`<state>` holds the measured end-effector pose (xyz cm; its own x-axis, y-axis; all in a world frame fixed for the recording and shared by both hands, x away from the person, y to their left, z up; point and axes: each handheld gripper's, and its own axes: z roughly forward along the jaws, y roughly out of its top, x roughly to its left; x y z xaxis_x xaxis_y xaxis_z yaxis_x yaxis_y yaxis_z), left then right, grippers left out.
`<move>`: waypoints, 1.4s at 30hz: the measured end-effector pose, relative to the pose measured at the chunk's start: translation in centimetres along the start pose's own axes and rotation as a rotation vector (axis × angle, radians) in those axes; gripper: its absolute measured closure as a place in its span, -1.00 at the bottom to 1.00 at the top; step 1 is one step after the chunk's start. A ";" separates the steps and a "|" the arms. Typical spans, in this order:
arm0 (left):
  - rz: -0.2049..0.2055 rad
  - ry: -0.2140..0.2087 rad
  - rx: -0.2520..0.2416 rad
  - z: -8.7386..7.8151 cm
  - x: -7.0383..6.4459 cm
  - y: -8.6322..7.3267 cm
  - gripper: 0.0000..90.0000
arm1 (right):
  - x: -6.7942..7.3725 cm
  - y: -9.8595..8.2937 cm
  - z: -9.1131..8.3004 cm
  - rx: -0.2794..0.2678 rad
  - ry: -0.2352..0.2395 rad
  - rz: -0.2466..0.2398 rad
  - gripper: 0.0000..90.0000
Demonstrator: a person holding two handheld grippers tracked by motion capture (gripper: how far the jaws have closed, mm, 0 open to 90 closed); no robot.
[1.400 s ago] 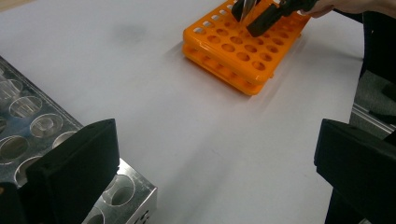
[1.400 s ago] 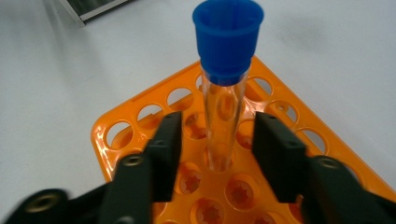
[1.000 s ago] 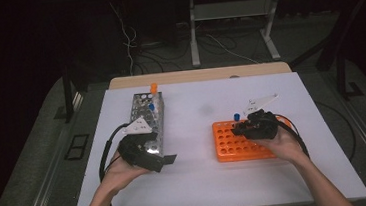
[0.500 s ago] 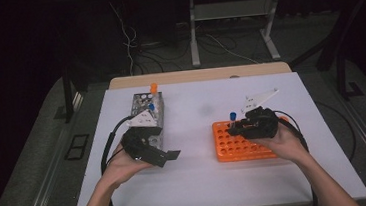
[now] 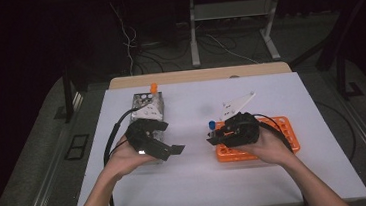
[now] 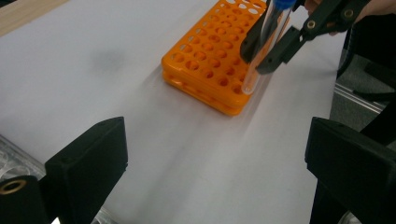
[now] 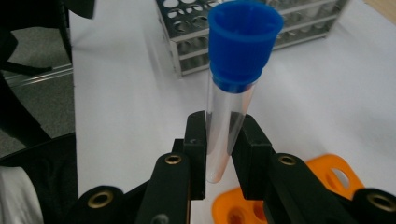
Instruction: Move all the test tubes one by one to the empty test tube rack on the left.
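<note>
- We see the right hand-held gripper (image 7: 219,154) clenched on a clear tube with a blue cap (image 7: 233,93); the tube stands nearly upright between its jaws, cap above them, rounded bottom just below them.
- In the left gripper view that same tube (image 6: 261,46) hangs just over the near edge of the orange rack (image 6: 210,60), its tip not yet in a hole as far as we can tell.
- From the high view, the right hand-held gripper (image 5: 214,138) sits at the left end of the orange rack (image 5: 280,144), which lies under and behind it.
- The left hand-held gripper (image 5: 172,149) is released, its jaws wide apart and holding nothing, facing the right one across bare desk (image 5: 193,182).
- Just behind the left hand-held gripper stands a metal rack (image 5: 146,103) with an orange-capped tube (image 5: 153,88) at its far end.
- We can read no labels or writing on the tube or the racks.
</note>
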<state>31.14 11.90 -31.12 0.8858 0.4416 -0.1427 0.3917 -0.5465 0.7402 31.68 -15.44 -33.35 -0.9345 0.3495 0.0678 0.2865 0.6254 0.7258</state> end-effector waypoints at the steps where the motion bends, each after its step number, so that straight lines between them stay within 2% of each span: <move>1: 0.005 -0.007 0.003 0.1 0.0 0.1 -0.85 | 0.2 0.2 0.2 0.002 0.008 -0.001 0.69; 12: 0.037 -0.051 0.027 0.4 0.1 1.7 -0.62 | 0.8 1.6 2.7 0.022 0.049 -0.029 0.69; 18: 0.065 -0.076 0.053 0.6 0.2 2.3 -0.41 | 1.2 2.2 3.8 0.031 0.065 -0.036 0.69; 21: 0.077 -0.090 0.057 0.8 0.3 2.6 -0.24 | 1.3 2.4 4.3 0.031 0.072 -0.046 0.69; 32: 0.107 -0.147 0.104 1.7 0.5 2.5 0.62 | 1.8 3.0 5.9 0.029 0.090 -0.059 0.69; 36: 0.101 -0.150 0.106 1.6 0.8 2.5 0.65 | 1.8 2.9 6.0 0.028 0.090 -0.056 0.67; 42: 0.086 -0.131 0.100 0.7 1.5 2.7 0.66 | 1.4 2.8 5.2 -0.001 0.081 -0.031 0.30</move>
<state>33.73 10.58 -29.78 0.9393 0.2976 -0.1708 0.3302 -0.6492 0.6852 32.23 -9.54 -34.83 -0.9570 0.2721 0.1001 0.2566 0.6342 0.7294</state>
